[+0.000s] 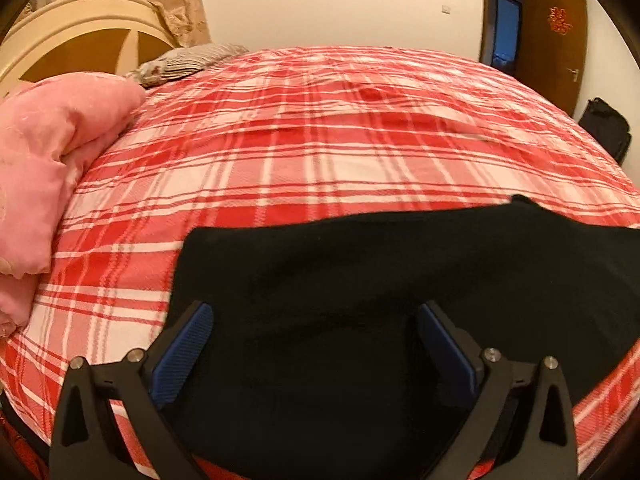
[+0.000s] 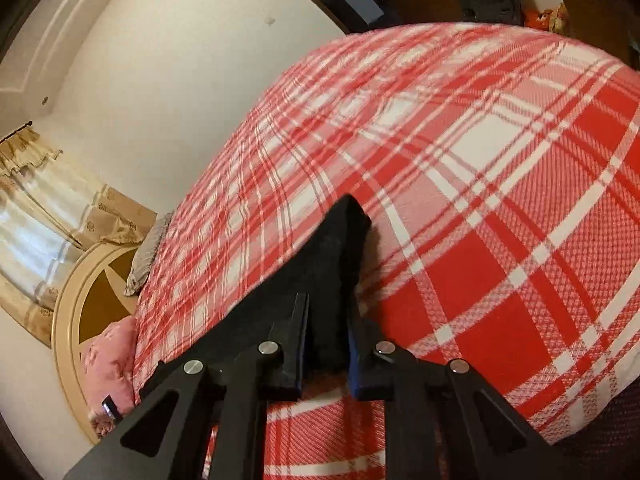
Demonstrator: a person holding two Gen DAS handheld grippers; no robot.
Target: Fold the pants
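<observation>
Right gripper [image 2: 326, 320] pinches the black pants [image 1: 360, 300] corner, left gripper [image 1: 312, 344] spread above them, long axis running left-right across the bed [image 1: 320, 140].

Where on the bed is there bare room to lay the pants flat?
Free: plaid sheet beyond the pants, out to the far edge. Crowded: the left side, with pink quilt and grey pillow. Right tongs grip pants; left tongs open.

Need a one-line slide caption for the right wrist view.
Right gripper, jaws shut on a fold of the black pants, above the red plaid bedspread.
</observation>
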